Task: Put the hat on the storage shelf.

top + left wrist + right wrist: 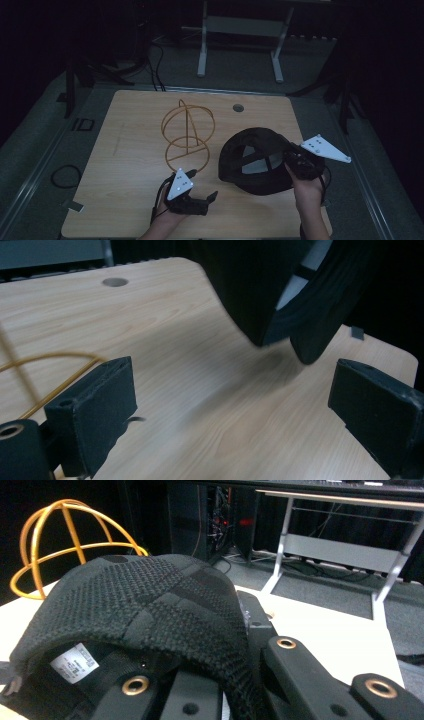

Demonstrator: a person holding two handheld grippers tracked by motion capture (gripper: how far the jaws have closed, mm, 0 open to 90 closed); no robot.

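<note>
The right gripper clamps the black cap while the left gripper hangs open-jawed over the tabletop.

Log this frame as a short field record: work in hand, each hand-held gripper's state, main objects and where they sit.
work: handling a black cap beside a wire hat stand
right hand-held gripper: shut on the cap's edge, at the cap's right side
left hand-held gripper: open, nothing between its pads, over the table near the front edge
cap: black knit fabric, a white label inside, low over the table's right half
wire hat stand: golden, upright, mid-table, left of the cap, apart from it
table: light wood, a round hole near the far edge
</note>
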